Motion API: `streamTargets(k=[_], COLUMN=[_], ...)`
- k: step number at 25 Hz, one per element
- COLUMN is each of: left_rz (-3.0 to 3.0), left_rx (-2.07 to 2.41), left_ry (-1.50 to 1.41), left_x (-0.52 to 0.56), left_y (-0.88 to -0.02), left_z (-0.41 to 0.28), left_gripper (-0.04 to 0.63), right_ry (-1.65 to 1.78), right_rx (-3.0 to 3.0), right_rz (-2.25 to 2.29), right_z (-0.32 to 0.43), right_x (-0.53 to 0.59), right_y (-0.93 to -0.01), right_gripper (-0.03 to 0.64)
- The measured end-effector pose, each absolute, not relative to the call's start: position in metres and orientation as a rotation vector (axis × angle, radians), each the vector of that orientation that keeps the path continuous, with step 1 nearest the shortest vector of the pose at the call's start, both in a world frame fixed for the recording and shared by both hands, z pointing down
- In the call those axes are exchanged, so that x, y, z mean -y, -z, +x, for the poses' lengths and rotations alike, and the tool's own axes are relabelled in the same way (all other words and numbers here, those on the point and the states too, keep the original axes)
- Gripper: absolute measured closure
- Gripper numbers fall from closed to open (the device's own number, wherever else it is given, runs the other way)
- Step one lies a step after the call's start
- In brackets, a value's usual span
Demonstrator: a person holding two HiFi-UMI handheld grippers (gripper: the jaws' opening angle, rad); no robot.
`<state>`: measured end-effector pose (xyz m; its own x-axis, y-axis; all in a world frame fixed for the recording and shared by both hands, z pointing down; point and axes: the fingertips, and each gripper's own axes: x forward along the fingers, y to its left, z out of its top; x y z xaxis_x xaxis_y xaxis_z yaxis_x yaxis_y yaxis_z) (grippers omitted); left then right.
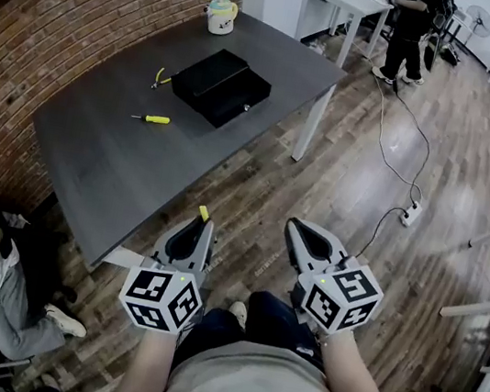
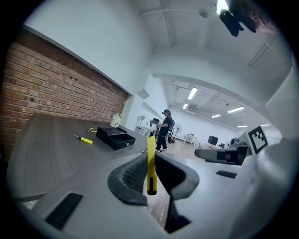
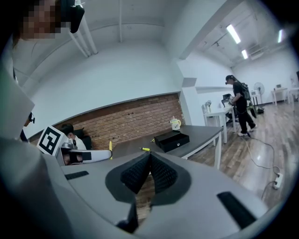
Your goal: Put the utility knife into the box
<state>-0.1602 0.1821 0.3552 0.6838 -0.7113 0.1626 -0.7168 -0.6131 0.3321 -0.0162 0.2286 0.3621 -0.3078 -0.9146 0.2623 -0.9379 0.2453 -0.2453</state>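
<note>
The left gripper (image 1: 199, 225) is clenched on the slim yellow utility knife (image 2: 151, 163), which stands upright between its jaws. The right gripper (image 3: 150, 158) is closed and empty. Carry the knife level to the black rectangular box (image 1: 220, 86), well away on the grey table (image 1: 121, 160), and release low inside it. Avoid the yellow-handled screwdriver (image 1: 154, 118) and the yellow pliers (image 1: 160, 79) beside the box.

A grey table (image 1: 104, 148) by the brick wall (image 1: 59, 29) carries 4 things: a black box (image 1: 219, 87), a yellow-handled tool (image 1: 160, 79) just beside it, a screwdriver (image 1: 153, 118) and a mug (image 1: 221, 15) at the far corner.
</note>
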Motion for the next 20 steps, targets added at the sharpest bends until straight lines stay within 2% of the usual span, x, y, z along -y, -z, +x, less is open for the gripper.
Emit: streamTargets(k=[20], left_rz=[2.424], left_rx=[1.191], left_ry=[-0.069], left_x=[-0.099], left_y=[-0.386], left_z=[-0.164], left_gripper=[0.529], right_ry=[-0.653], right_rx=[2.444], right_rz=[1.683], right_z=[-0.010], right_x=[-0.129], right_y=[-0.397], right_gripper=[0.609])
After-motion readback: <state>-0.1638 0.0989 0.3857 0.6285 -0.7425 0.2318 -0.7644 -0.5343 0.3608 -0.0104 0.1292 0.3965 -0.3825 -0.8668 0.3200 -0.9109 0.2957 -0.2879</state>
